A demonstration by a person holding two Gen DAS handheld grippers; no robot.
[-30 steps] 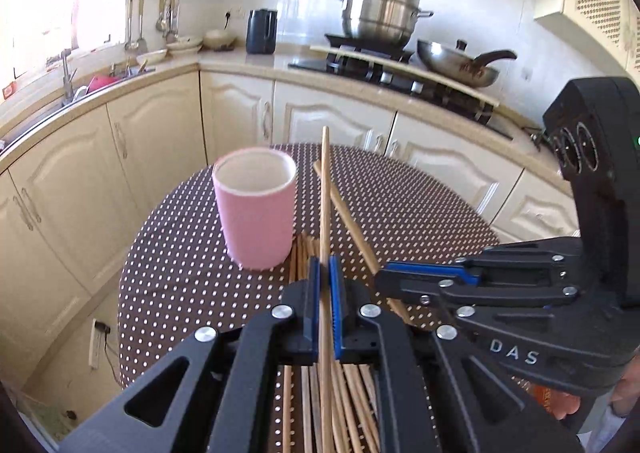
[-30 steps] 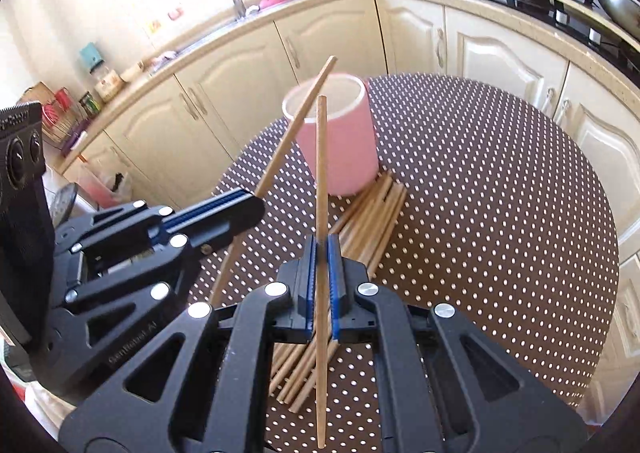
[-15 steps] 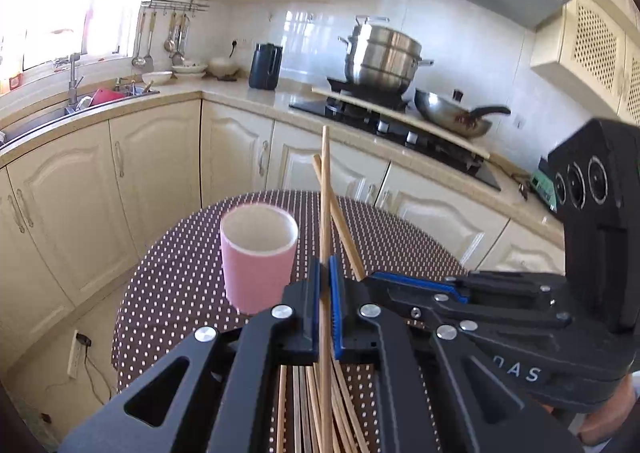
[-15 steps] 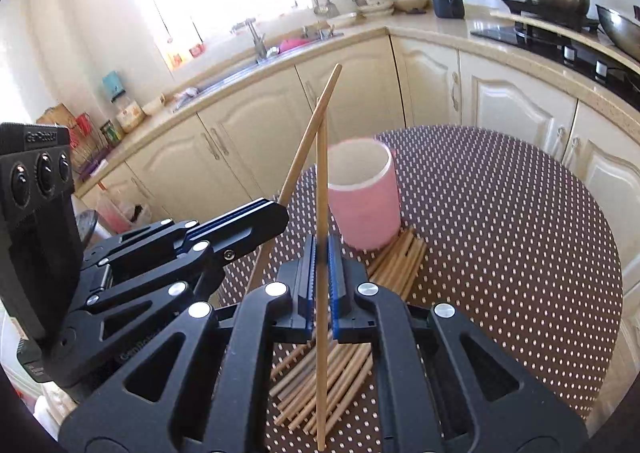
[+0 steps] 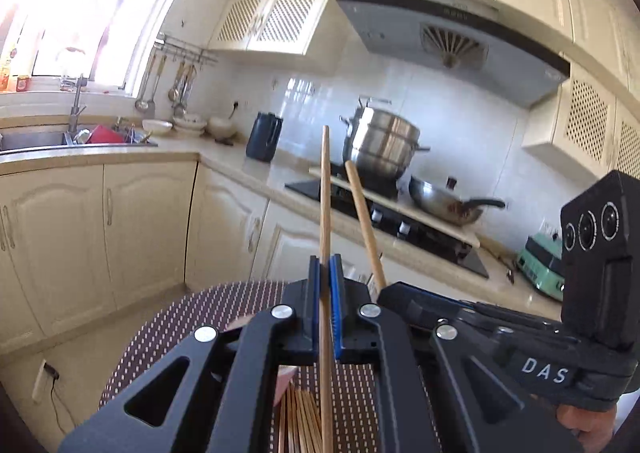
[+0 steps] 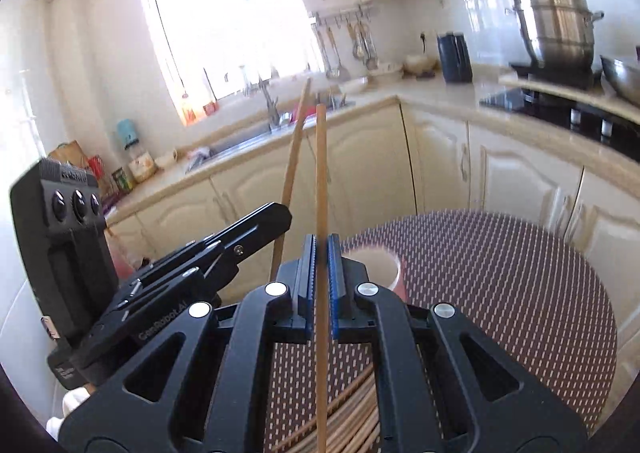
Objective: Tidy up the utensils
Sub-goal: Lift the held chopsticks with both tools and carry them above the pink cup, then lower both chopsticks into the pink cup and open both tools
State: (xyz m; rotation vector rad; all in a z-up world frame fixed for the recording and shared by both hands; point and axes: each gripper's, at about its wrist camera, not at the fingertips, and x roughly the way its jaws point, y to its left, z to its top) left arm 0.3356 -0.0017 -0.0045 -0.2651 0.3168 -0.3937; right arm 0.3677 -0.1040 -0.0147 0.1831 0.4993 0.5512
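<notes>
The left gripper point(image 5: 325, 293) is clamped on a single wooden chopstick point(image 5: 326, 221), which stands nearly upright between its blue pads and rises well above the fingertips. The right gripper point(image 6: 321, 277) is likewise clenched on its own chopstick point(image 6: 321, 181), also close to vertical.

From the right wrist view, the left gripper sits just to the left and slightly ahead, its chopstick leaning a little towards the right one (the two sticks do not appear to touch). Directly beyond the right gripper's fingertips stands the pink cup point(image 6: 378, 265), partly hidden by the fingers, on the dotted tablecloth point(image 6: 500, 273). Below both grippers, close to the cameras, lies the pile of loose chopsticks point(image 6: 352, 413), seen through the gaps in the black frames. A hand point(image 5: 588, 421) shows at the lower right edge behind the right gripper's body.
</notes>
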